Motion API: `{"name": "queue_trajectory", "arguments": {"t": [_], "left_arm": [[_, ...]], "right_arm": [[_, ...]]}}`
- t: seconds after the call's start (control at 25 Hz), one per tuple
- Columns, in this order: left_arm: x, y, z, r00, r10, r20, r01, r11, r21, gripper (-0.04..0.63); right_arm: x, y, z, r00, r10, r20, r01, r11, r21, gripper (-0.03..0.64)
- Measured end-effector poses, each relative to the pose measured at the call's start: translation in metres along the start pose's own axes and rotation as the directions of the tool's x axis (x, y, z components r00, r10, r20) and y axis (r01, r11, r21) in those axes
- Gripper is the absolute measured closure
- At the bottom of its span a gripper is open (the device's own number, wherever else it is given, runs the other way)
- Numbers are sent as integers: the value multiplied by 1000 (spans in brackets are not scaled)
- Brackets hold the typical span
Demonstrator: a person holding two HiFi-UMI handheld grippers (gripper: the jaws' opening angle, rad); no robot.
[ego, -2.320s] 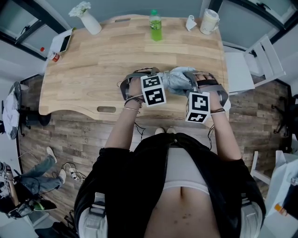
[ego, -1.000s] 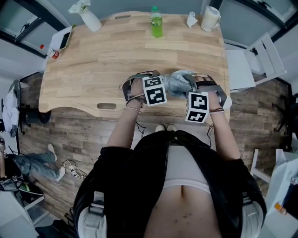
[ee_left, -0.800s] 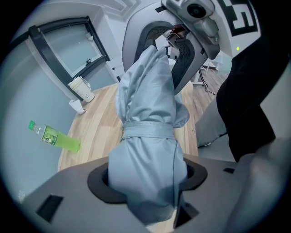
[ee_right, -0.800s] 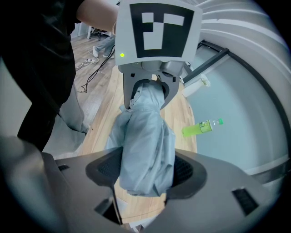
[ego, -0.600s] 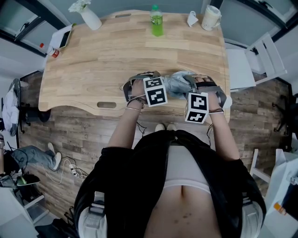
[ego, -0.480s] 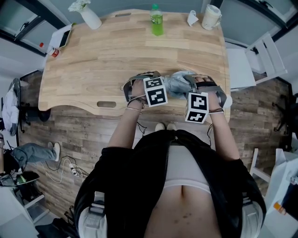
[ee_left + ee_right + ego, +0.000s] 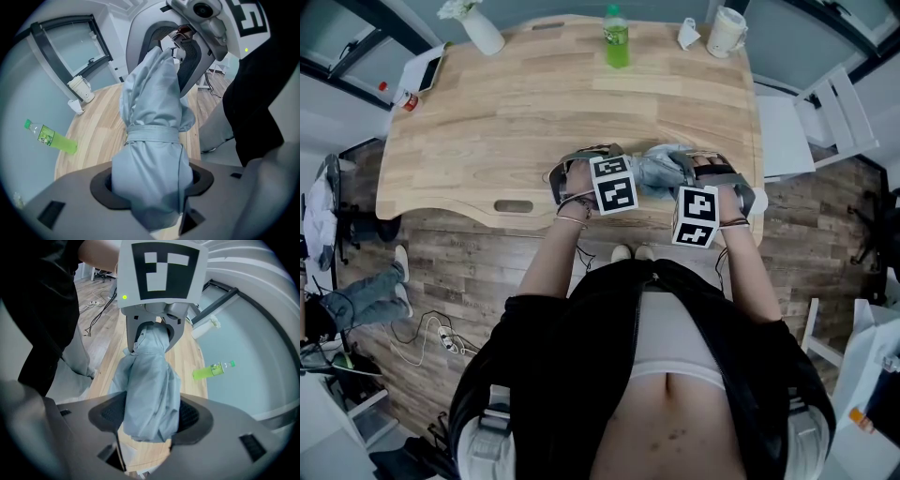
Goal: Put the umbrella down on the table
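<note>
A folded pale grey-blue umbrella [image 7: 659, 170] is held level between my two grippers over the front right part of the wooden table [image 7: 487, 122]. My left gripper [image 7: 152, 187] is shut on one end of the umbrella [image 7: 152, 140], whose strap wraps its middle. My right gripper [image 7: 150, 416] is shut on the other end of the umbrella [image 7: 147, 385]. Each gripper view shows the opposite gripper clamped at the far end. In the head view the left gripper [image 7: 586, 178] and right gripper [image 7: 717, 183] sit just inside the table's front edge. Whether the umbrella touches the tabletop is hidden.
At the table's far edge stand a green bottle [image 7: 616, 39], a white jug [image 7: 726, 32], a small white cup [image 7: 686, 36] and a white vase with flowers [image 7: 480, 30]. A phone on papers [image 7: 427, 70] lies far left. A white chair [image 7: 806, 122] stands right.
Both grippers and the umbrella have stayed in the same spot near the table's front edge. Only a person's legs on the floor at left have shifted.
</note>
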State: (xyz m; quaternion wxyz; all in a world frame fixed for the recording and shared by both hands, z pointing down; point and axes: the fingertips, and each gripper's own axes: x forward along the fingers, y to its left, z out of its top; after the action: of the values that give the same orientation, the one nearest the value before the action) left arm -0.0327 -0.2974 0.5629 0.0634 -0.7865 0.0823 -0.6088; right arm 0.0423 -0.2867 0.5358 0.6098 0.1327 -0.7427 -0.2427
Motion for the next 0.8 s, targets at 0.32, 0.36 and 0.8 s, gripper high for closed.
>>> {"name": "queue_trajectory", "arguments": {"t": [0.32,0.36,0.8], "left_arm": [[4,-6,0,1000,-9,-3,9,1000,-3,314],[4,-6,0,1000,-10,-3,10,1000,-3,314],[9,-17,2,1000,-26,-10,26,1000,-1,313]], "right_arm": [[1,7,0,1000,12,-2,-12,1000,4,313],[2,7,-1,1000,13,-2,-13,1000,4,313],[1,19,-3,1000,29,5,-29,999,14,313]]}}
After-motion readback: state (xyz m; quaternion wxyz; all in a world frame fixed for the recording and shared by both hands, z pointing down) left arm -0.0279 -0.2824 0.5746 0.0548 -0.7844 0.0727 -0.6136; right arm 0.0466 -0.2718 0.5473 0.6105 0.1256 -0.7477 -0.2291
